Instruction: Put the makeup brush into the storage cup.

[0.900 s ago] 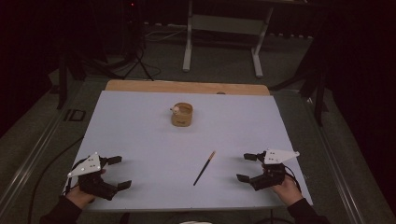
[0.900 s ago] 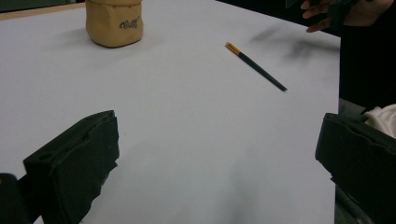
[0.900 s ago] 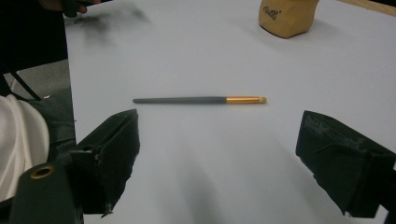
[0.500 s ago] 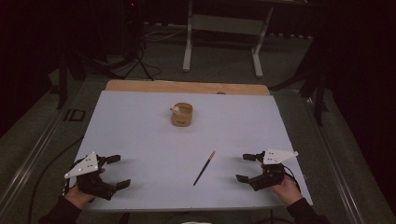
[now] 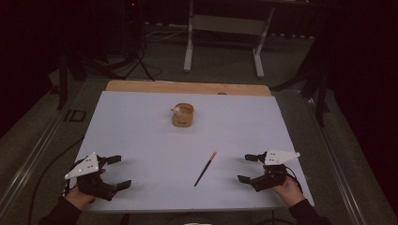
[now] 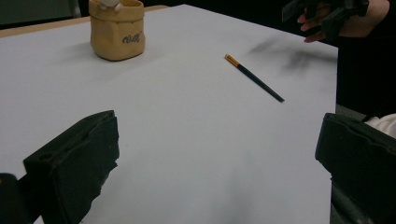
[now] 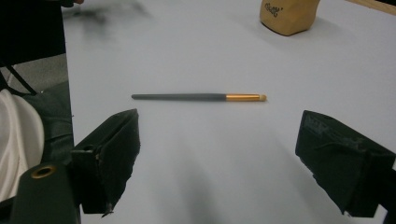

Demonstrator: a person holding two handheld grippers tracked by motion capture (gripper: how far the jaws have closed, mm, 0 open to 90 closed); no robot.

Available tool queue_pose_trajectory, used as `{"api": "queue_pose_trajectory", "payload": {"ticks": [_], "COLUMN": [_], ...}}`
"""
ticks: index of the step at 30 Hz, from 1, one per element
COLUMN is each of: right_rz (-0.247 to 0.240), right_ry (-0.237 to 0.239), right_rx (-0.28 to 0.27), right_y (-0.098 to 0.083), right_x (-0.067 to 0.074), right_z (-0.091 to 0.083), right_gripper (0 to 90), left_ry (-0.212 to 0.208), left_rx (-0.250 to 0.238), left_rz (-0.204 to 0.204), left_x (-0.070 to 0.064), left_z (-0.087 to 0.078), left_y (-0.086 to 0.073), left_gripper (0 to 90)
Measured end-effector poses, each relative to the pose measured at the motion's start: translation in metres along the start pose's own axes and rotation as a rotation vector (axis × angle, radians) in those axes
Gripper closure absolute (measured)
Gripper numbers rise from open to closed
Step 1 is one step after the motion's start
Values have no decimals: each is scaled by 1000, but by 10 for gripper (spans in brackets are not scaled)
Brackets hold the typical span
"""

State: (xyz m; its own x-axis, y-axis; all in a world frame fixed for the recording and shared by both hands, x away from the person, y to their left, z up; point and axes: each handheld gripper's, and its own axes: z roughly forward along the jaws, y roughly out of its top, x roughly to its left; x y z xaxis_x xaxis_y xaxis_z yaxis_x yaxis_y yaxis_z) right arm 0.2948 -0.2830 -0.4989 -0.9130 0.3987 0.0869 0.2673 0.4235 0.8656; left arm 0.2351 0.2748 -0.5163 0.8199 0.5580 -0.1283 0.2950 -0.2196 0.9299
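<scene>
- The left hand-held gripper was held at the near left edge of the worktop, its jaws spread wide with nothing between them.
- The right hand-held gripper was held at the near right edge, its jaws likewise wide apart and empty.
- The brush was seen lying flat on the worktop between the two, nearer the right hand-held gripper and touched by neither.
- It was judged to be light, thin, stiff and likely to roll; the dark handle was thought the best place to be gripped, across its width.
- The gold band and pale tip were made plain in the right gripper view.
- The lettering on the tan pot was shown in the left gripper view, while the pot's open top, well beyond the brush, was shown from the high view.
</scene>
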Motion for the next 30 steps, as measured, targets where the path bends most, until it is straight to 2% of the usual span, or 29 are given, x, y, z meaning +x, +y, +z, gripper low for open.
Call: {"api": "queue_pose_trajectory", "payload": {"ticks": [8, 12, 18, 20, 26, 30], "right_rz": [-7, -2, -42, -59, -106, -130], "right_ry": [-3, 11, 18, 37, 75, 97], "right_rx": [11, 20, 28, 36, 121, 148], "right_y": [2, 4, 16, 21, 32, 41], "right_x": [0, -1, -3, -6, -15, -22], "right_z": [1, 1, 1, 2, 11, 19], "right_gripper": [139, 143, 142, 143, 143, 142], "left_ry": [-6, -6, -3, -1, -1, -1], "left_rx": [1, -1, -5, -8, -14, -14], "left_rz": [1, 3, 4, 4, 7, 8], "left_x": [0, 0, 0, 0, 0, -1], "left_z": [1, 1, 2, 1, 1, 1], "left_y": [1, 1, 2, 3, 4, 5], "left_gripper": [4, 4, 4, 3, 3, 4]}}
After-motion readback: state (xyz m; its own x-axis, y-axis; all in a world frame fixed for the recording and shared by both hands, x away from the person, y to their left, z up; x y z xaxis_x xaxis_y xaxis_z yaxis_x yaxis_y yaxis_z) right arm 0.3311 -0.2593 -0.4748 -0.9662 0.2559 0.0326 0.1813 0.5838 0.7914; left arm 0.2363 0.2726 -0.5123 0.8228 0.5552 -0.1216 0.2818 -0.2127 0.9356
